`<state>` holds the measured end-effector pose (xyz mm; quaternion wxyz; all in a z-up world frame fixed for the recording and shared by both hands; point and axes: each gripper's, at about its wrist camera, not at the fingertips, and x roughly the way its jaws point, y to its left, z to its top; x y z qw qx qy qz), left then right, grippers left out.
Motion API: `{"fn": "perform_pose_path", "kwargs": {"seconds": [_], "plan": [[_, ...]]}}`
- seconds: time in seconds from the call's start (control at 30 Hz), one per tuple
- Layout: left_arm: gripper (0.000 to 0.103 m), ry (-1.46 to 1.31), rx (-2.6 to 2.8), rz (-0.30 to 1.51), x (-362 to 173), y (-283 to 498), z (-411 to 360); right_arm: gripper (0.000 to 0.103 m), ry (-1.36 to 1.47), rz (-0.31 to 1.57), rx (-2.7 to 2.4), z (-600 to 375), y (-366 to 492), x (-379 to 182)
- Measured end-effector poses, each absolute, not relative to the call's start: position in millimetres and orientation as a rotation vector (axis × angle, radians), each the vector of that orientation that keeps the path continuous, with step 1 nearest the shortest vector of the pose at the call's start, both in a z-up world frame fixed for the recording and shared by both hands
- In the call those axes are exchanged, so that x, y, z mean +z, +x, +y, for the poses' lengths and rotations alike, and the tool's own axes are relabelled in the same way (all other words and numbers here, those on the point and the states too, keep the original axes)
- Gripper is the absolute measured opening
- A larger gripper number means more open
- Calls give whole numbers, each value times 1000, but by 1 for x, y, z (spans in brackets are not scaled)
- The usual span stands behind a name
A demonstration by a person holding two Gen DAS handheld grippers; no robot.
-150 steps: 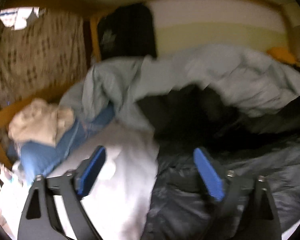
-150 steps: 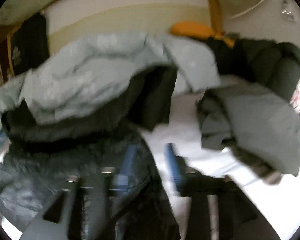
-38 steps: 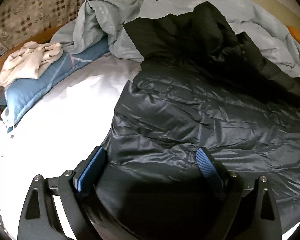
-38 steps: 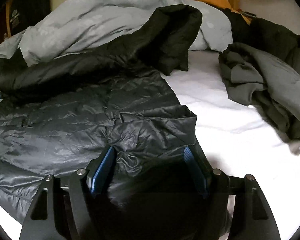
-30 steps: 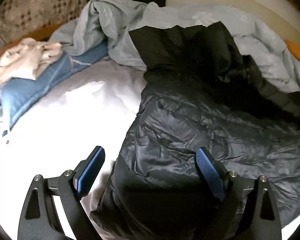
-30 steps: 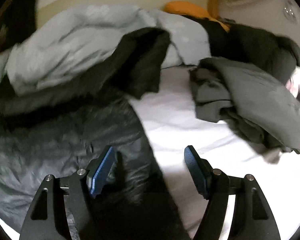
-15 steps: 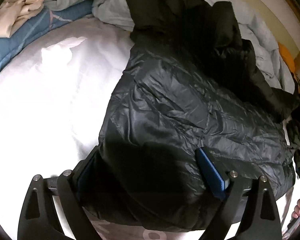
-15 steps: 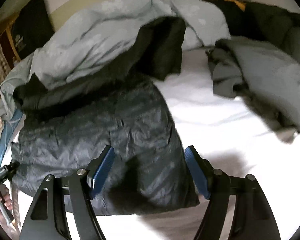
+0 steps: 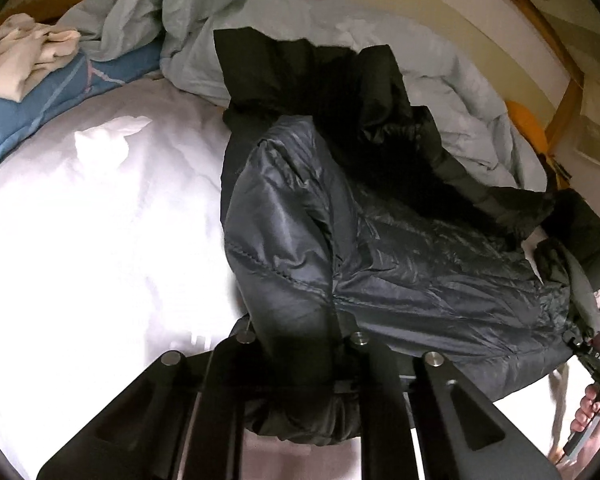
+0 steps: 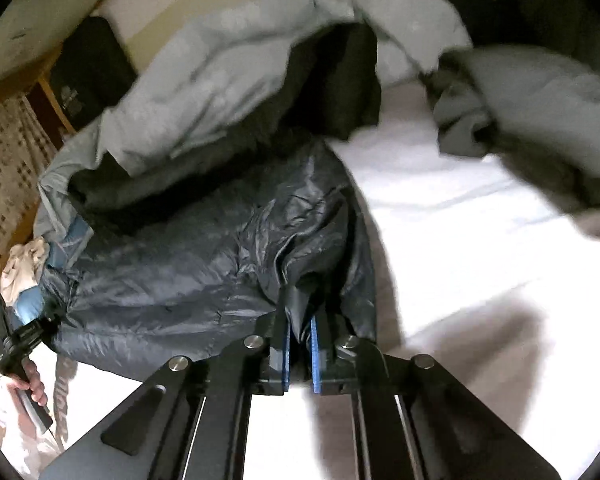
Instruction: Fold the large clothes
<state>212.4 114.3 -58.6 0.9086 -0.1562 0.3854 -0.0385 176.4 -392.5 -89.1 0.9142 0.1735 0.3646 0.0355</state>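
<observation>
I see a bed with a white sheet; a pale grey duvet is heaped beyond both claws. The dark puffy jacket lies shiny and crumpled across the sheet. My left claw is closing, hem bunched between its jaws. My right claw is clamped on the jacket's other corner.

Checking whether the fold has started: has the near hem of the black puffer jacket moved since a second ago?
Yes. The black puffer jacket hem then lay flat on the white sheet; now both corners are bunched up off it, pinched in the left hand-held gripper and right hand-held gripper.
</observation>
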Motion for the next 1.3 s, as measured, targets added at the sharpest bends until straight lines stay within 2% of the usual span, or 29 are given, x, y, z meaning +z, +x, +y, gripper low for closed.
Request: {"fn": "perform_pose_path", "kwargs": {"seconds": [0.2,0.27,0.33,0.4,0.47,0.5,0.53,0.6,0.63,0.67,0.8,0.87,1.1,1.2,1.3], "plan": [[14,-259,-66,777,-63,166,111,6,380,749,47,-393,125,-81],[24,-212,-60,760,-64,157,105,8,318,768,-11,-390,116,-87],[27,-147,-36,692,-55,150,100,10,217,746,-60,-385,113,-84],[36,-80,-31,591,-38,142,95,13,156,694,-93,-382,108,-76],[52,-70,-48,494,-23,133,97,20,134,636,-109,-380,102,-65],[55,-79,-77,460,-16,129,97,21,133,609,-103,-379,99,-59],[57,-84,-103,439,-11,127,96,24,134,581,-88,-378,95,-53],[60,-70,-173,410,-4,125,90,39,130,532,-58,-376,91,-43],[61,-53,-208,409,-3,125,85,56,121,512,-50,-373,90,-40],[61,-26,-234,412,-3,125,77,63,103,483,-34,-368,88,-36],[62,108,-320,485,-17,127,48,64,2,496,76,-337,87,-35],[66,178,-360,541,-30,127,32,69,-56,550,147,-320,88,-44],[72,327,-451,741,-74,124,12,69,-292,720,283,-282,87,-84],[80,361,-490,795,-80,116,10,76,-399,749,318,-272,76,-99],[87,422,-484,833,-87,111,9,78,-494,753,306,-265,72,-110]]}}
